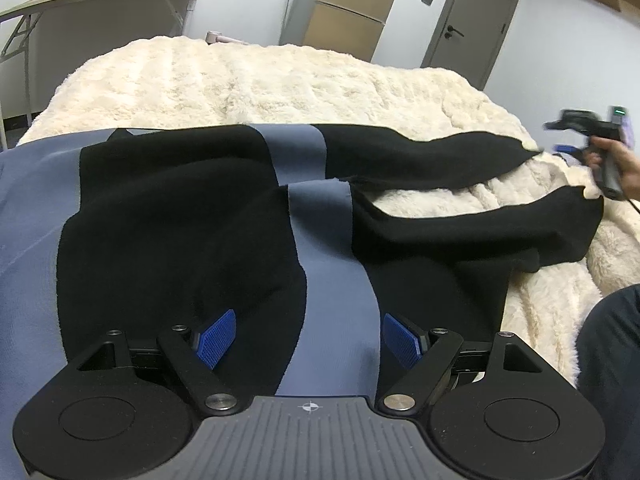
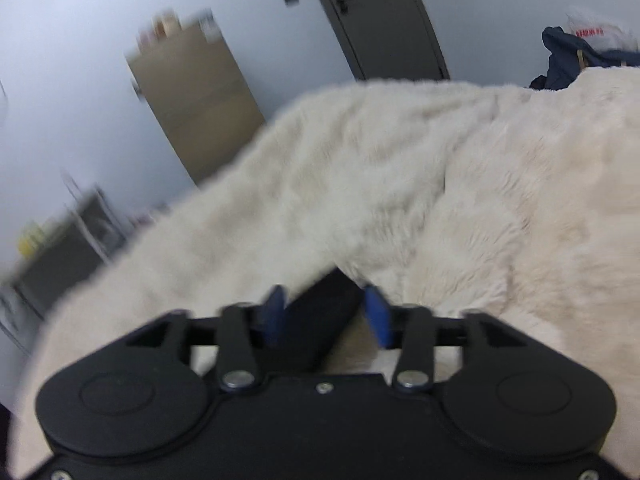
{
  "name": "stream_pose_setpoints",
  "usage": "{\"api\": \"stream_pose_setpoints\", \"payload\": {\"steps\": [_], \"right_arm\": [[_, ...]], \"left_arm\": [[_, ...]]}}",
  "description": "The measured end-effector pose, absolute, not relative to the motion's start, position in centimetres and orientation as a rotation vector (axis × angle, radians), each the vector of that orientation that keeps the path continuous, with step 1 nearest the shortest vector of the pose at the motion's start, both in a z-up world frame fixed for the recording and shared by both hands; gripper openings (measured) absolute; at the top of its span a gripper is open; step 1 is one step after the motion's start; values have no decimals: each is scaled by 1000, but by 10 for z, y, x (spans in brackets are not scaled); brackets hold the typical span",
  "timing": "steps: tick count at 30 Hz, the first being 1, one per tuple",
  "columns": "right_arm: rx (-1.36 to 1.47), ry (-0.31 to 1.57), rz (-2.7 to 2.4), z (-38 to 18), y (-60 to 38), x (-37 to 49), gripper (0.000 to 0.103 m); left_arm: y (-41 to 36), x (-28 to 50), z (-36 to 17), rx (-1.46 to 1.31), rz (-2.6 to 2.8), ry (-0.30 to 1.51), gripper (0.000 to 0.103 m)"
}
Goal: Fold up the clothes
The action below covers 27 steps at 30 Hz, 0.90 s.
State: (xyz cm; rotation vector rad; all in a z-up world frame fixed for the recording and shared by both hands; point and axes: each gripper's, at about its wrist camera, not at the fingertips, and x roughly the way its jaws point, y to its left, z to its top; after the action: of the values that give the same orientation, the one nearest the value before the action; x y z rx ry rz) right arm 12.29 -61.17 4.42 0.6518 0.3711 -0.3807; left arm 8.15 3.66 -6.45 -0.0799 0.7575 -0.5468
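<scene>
Left wrist: left gripper [image 1: 308,338] gapes over the garment [image 1: 180,220]; right gripper [image 2: 326,314] parted (sleeve between).

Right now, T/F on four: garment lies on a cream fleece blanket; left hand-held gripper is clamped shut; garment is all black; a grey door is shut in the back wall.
1. Garment lies on the cream fleece blanket: true.
2. Left hand-held gripper is clamped shut: false, its jaws stand apart over the cloth.
3. Garment is all black: false, it has blue-grey panels.
4. Grey door is shut: true.
</scene>
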Motion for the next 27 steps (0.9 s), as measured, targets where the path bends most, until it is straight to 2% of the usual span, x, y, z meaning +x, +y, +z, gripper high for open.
{"api": "stream_pose_setpoints", "payload": {"steps": [6, 12, 15, 16, 18, 19, 27], "right_arm": [[695, 382, -356, 60, -609, 15, 64], [765, 547, -357, 4, -592, -6, 59], [648, 515, -391, -9, -584, 12, 51], [648, 499, -372, -13, -585, 20, 40], [653, 519, -363, -16, -587, 33, 6], [630, 517, -350, -12, -585, 41, 2], [564, 214, -407, 94, -598, -20, 1]], "left_arm": [[43, 76, -50, -156, -580, 718, 77], [54, 62, -39, -198, -582, 702, 77], [58, 53, -37, -192, -584, 699, 77], [59, 51, -37, -188, -585, 698, 77], [59, 46, -37, -162, -578, 699, 78], [60, 46, -38, -149, -566, 704, 78], [80, 47, -45, -179, -498, 769, 78]]}}
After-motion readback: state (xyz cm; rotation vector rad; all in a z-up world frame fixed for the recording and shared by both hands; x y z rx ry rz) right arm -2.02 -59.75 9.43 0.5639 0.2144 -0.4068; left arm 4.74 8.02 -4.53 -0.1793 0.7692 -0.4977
